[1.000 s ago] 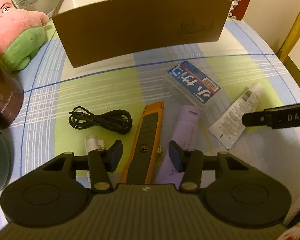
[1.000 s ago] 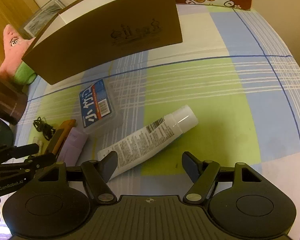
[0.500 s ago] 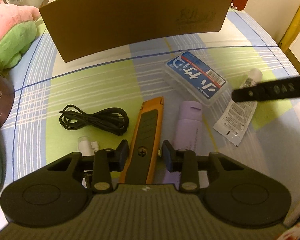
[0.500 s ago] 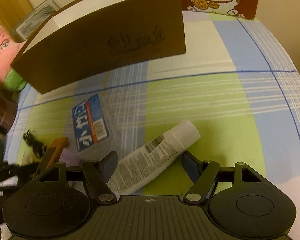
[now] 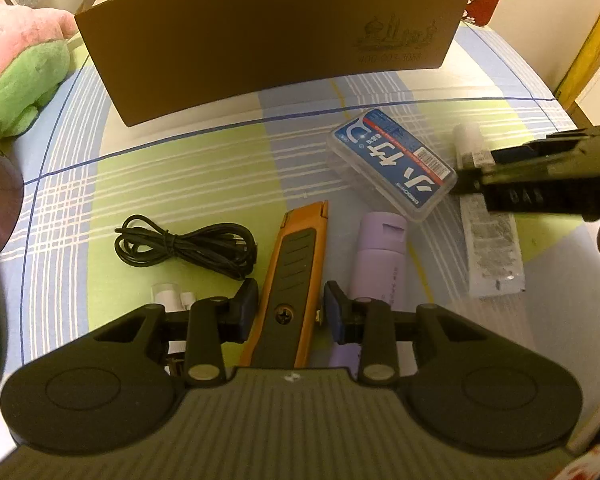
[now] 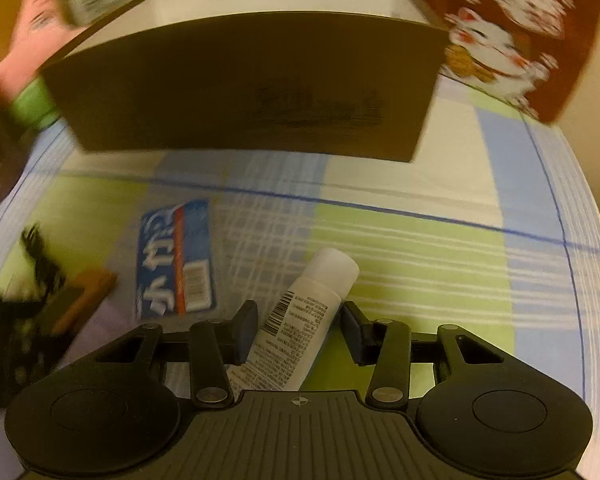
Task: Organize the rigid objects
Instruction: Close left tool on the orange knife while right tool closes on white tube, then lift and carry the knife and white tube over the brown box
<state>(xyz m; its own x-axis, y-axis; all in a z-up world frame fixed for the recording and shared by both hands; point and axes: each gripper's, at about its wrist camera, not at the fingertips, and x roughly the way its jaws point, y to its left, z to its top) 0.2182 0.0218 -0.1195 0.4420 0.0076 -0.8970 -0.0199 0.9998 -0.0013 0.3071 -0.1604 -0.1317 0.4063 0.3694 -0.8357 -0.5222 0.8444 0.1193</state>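
Grips first, since both hands are mid-pick here. Left gripper [image 5: 290,312] has its jaws nearly shut around the orange-and-black plastic utility knife [image 5: 296,276], pads hugging the handle either side of the screw; I'd call that a hold, though contact on the right pad is a hair hard to confirm. Right gripper [image 6: 298,326] is closing its jaws on the white plastic squeeze tube with a barcode [image 6: 300,320]; the tube sits between the pads, left pad about touching, right pad showing a sliver of gap, so not clamped yet.

Where stuff is, in the left wrist view: the knife lies dead centre, pointing to 12 o'clock. The lilac plastic bottle [image 5: 374,256] is just beside it at 3 o'clock, and the coiled black cable [image 5: 188,246] is at 9 o'clock. The clear plastic case with a blue label [image 5: 392,162] is up at 1 o'clock. The big brown cardboard box [image 5: 268,40] stands at 12 o'clock on the checked cloth [image 5: 180,168], and I'd guess it's the drop spot.

Tips, just my read:
- Let the right jaws finish before lifting; a tube is squishy and round, so it can roll out.
- Lift the knife straight up so it doesn't drag the lilac bottle.
- The right-view blur suggests that hand is moving quickly. Steady it.
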